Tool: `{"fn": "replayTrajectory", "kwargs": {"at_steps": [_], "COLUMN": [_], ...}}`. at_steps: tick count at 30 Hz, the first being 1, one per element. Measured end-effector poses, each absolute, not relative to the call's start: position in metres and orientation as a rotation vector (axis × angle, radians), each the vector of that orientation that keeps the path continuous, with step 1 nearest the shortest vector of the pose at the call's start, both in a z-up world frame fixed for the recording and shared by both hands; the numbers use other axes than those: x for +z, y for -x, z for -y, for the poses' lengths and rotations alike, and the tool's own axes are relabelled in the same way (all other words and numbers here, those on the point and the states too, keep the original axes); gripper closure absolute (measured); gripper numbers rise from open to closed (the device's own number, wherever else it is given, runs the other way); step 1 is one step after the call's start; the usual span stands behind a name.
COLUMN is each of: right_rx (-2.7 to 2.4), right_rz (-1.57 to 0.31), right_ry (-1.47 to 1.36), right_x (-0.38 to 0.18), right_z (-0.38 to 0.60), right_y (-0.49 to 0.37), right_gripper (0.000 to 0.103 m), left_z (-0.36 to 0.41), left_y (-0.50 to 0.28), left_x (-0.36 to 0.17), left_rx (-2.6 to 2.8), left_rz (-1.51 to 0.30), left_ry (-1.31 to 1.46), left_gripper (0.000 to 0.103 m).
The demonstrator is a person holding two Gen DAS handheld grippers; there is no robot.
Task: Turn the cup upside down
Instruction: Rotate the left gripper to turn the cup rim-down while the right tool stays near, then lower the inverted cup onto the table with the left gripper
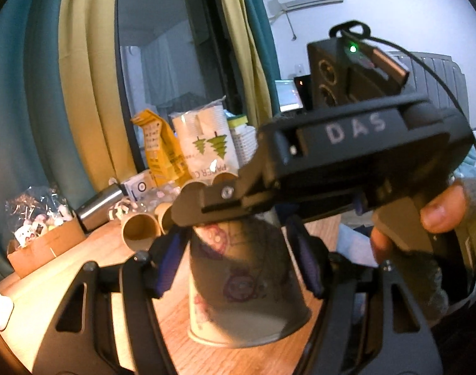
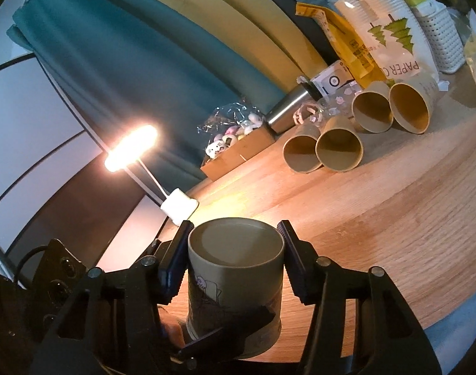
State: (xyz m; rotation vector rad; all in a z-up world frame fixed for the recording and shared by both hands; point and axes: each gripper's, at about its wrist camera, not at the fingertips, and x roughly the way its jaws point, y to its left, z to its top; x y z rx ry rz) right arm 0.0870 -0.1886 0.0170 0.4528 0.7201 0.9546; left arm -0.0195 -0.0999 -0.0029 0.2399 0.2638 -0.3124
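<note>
My left hand-held gripper (image 1: 238, 262) straddles the cup (image 1: 244, 284), which stands mouth-down on the tabletop (image 1: 81, 281), jaws wide and seemingly not touching. My right hand-held gripper (image 2: 235, 262) brackets its base, also unclamped. I'd back both straight off, avoiding the rim.

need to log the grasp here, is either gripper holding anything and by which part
The cup stands upside down on the table. The right gripper flanks its upper wall near the base, the left gripper its sides; firm contact cannot be told.
</note>
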Motion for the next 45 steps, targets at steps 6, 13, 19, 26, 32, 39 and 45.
{"fn": "replayTrajectory", "kwargs": {"at_steps": [6,13,19,26,32,39,45], "right_rx": [0.886,0.751,0.614,0.482,0.416,0.402,0.391], "right_rz": [-0.669,-0.596,-0.557,-0.484,-0.489,-0.484,-0.447], "right_ry": [-0.406,-0.295,-0.219,-0.029,0.07,0.105,0.14], "right_x": [0.024,0.024,0.013,0.003,-0.009,-0.015,-0.015], "right_z": [0.187,0.181,0.175,0.151,0.136,0.13,0.127], "right_y": [-0.095,-0.114,-0.12,-0.113,-0.118,-0.116,-0.107], "right_gripper": [0.045,0.045,0.045,0.045,0.045,0.045,0.045], "left_z": [0.093,0.078,0.048,0.001,-0.019,-0.019,-0.021], "left_y": [0.019,0.027,0.029,0.003,-0.008,-0.011,-0.013], "left_x": [-0.004,-0.002,0.001,0.003,-0.004,-0.006,-0.006], "left_rx": [-0.305,-0.277,-0.218,-0.087,-0.017,-0.01,-0.002], "left_rz": [-0.295,-0.31,-0.324,-0.375,-0.41,-0.413,-0.42], "left_ry": [-0.211,-0.167,-0.078,0.101,0.167,0.156,0.164], "left_gripper": [0.023,0.023,0.023,0.023,0.023,0.023,0.023]}}
